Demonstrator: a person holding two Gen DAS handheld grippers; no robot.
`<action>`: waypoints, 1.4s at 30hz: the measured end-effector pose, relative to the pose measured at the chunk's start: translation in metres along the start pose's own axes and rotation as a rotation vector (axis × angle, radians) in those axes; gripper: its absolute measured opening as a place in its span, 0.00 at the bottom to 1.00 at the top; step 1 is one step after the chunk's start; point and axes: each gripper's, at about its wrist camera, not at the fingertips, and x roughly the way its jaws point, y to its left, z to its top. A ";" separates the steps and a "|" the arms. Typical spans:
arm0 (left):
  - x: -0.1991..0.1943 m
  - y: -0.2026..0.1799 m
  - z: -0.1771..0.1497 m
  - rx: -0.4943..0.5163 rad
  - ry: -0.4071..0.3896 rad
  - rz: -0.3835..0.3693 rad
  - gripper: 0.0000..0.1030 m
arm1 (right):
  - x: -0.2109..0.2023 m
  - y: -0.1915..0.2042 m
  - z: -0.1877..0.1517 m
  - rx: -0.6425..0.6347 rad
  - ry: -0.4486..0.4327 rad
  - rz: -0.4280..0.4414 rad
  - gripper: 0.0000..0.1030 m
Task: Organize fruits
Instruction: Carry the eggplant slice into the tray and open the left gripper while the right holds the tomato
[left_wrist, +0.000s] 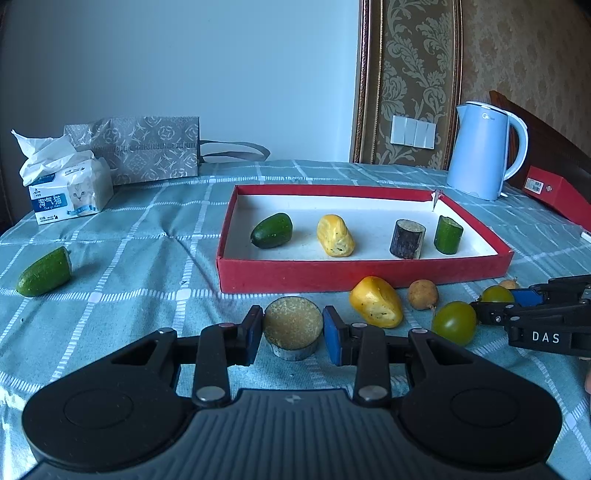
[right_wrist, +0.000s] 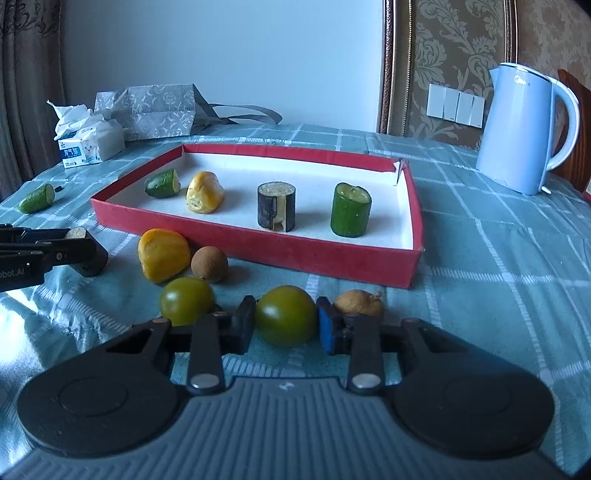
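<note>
My left jaws (left_wrist: 293, 334): clenched on the dark-skinned cylinder piece (left_wrist: 293, 328); its pale, grainy cut face is turned up, and it sits on the table (left_wrist: 147, 266) just in front of the red tray (left_wrist: 362, 275).
My right jaws (right_wrist: 286, 320): clamped on a round olive-green fruit (right_wrist: 286, 314), smooth and glossy, resting on the cloth.
Second green fruit (right_wrist: 186, 300): same look, just left of the one I grip.
Yellow chunk (right_wrist: 163, 254): waxy, blunt-ended, near the tray's front wall.
Brown round fruits: one (right_wrist: 209, 263) beside the yellow chunk, one (right_wrist: 359, 302) by my right jaw's blue pad.
In the tray: a green end piece (right_wrist: 162, 183), a yellow piece (right_wrist: 204, 192), a dark cylinder (right_wrist: 276, 206) standing with a pale notch, and an upright green cylinder (right_wrist: 351, 209).
Loose green end piece (left_wrist: 44, 273): lying on the table well left of the tray.
</note>
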 end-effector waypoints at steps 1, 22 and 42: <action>0.000 0.000 0.000 0.002 -0.004 0.001 0.33 | -0.001 -0.001 0.000 0.007 -0.003 -0.001 0.31; -0.011 -0.002 0.029 -0.009 -0.081 -0.009 0.33 | -0.023 -0.014 -0.002 0.079 -0.129 -0.008 0.32; 0.088 -0.004 0.066 -0.019 0.020 0.015 0.33 | -0.022 -0.012 -0.002 0.080 -0.137 -0.017 0.32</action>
